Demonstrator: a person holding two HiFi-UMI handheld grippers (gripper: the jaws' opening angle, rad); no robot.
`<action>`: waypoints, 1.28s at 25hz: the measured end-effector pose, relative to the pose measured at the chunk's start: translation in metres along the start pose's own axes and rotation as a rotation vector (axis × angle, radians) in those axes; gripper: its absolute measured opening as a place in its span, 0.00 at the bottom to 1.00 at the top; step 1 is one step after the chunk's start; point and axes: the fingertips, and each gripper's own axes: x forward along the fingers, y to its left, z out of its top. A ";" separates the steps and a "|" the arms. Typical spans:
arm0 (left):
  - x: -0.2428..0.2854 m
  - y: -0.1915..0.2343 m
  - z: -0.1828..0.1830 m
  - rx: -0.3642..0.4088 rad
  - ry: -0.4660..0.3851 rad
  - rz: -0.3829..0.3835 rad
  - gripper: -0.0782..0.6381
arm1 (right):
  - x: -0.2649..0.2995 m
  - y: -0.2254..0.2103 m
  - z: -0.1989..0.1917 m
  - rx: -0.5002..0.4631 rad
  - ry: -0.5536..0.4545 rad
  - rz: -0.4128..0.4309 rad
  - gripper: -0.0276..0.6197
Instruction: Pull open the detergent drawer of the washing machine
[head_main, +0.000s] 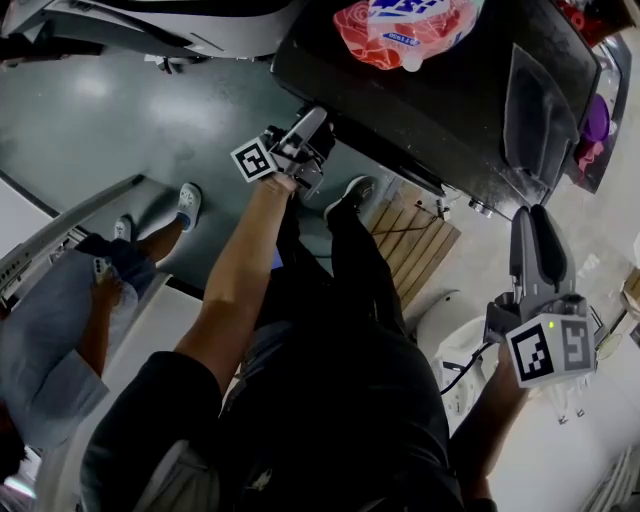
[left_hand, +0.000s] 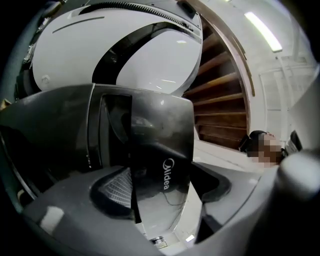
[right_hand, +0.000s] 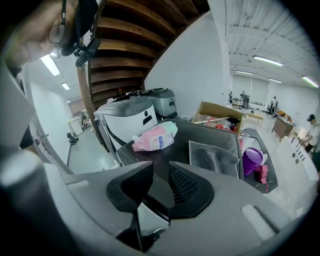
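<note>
The black washing machine (head_main: 430, 110) fills the upper right of the head view, with a pink detergent bag (head_main: 400, 30) on its top. My left gripper (head_main: 308, 135) is at the machine's front left corner. In the left gripper view a glossy dark panel (left_hand: 160, 145) with a Midea logo, seemingly the drawer front, stands between the wide jaws of the left gripper (left_hand: 162, 192); I see no pad pressing on it. My right gripper (head_main: 540, 235) hangs low at the right, away from the machine. The right gripper (right_hand: 160, 172) is narrowly open and holds nothing.
A person in sandals (head_main: 185, 205) stands at the left. A wooden pallet (head_main: 415, 245) lies by the machine's base. A white machine (left_hand: 125, 55) and a wooden staircase (left_hand: 220, 100) stand behind. A grey cloth (right_hand: 212, 155) and a purple cup (right_hand: 252, 155) sit on the machine's far side.
</note>
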 end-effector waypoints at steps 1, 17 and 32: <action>-0.005 -0.003 -0.001 -0.007 -0.001 -0.008 0.66 | 0.000 -0.001 -0.002 0.004 0.003 -0.004 0.16; -0.095 -0.045 -0.024 -0.077 -0.063 -0.002 0.62 | 0.014 0.010 -0.022 0.059 0.013 0.007 0.16; -0.122 -0.067 -0.039 -0.053 0.124 0.027 0.62 | 0.014 0.039 -0.035 0.101 -0.003 0.024 0.16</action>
